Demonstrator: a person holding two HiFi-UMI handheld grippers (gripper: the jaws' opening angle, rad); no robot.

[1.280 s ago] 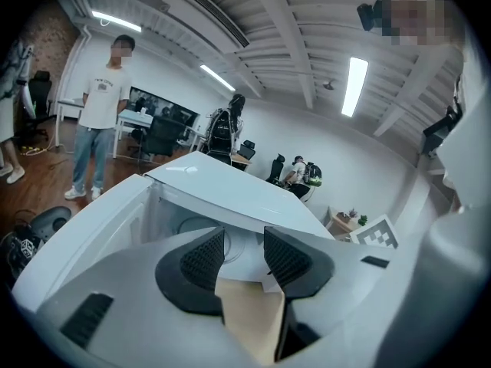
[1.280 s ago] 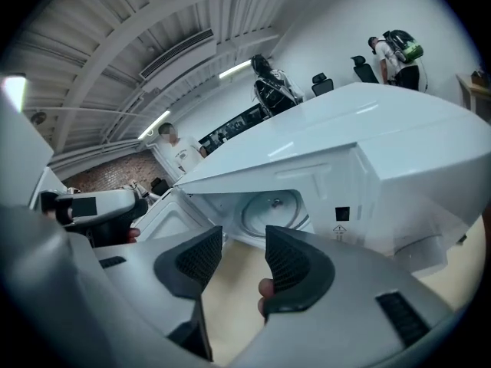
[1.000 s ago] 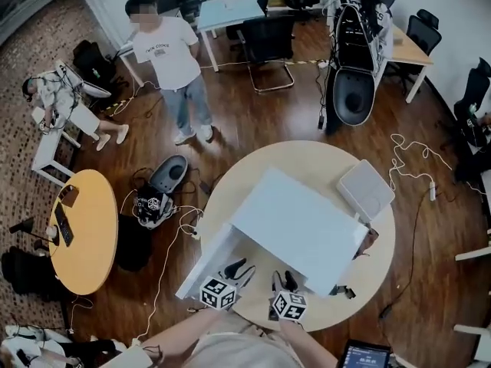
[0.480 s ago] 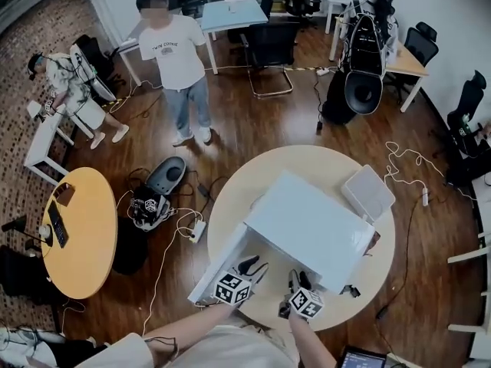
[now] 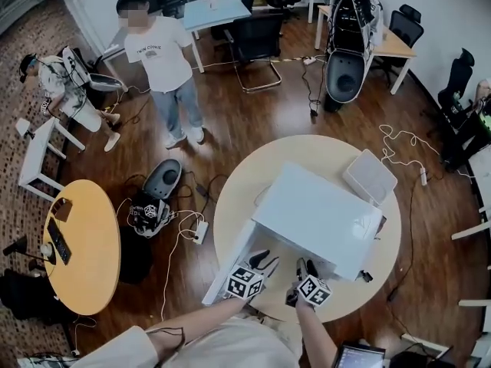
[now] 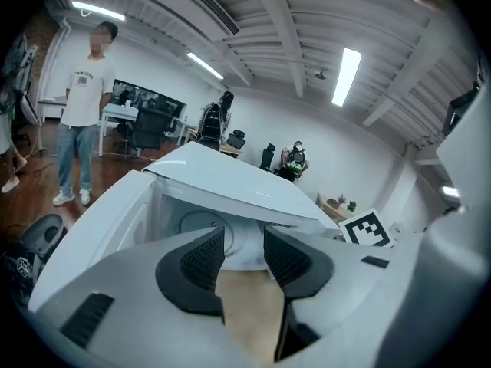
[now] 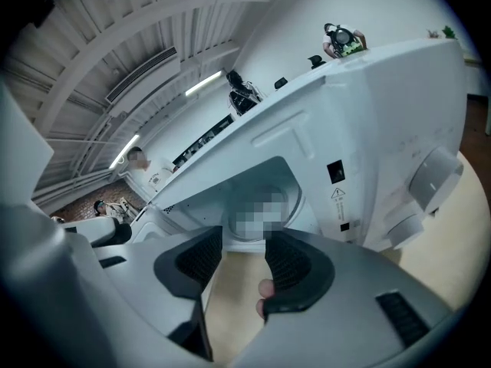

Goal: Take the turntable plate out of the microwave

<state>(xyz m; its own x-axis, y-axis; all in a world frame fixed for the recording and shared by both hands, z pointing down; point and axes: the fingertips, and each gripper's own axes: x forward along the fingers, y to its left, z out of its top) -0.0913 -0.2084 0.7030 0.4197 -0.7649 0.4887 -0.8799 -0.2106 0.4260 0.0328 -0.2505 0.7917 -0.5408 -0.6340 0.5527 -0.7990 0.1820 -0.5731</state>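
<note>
Hovering side by side just in front of the open microwave (image 5: 322,213), the left gripper (image 5: 265,261) and right gripper (image 5: 304,268) both hold their jaws apart, with nothing between them. The turntable plate (image 6: 196,222) sits inside the microwave's cavity. The door (image 5: 228,261) stands swung out from the microwave on the left gripper's side.

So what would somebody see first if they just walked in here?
The big white microwave with its door open, sitting on the round table. The left tongs and right tongs hover open and empty at its mouth, and the round plate shows inside.
</note>
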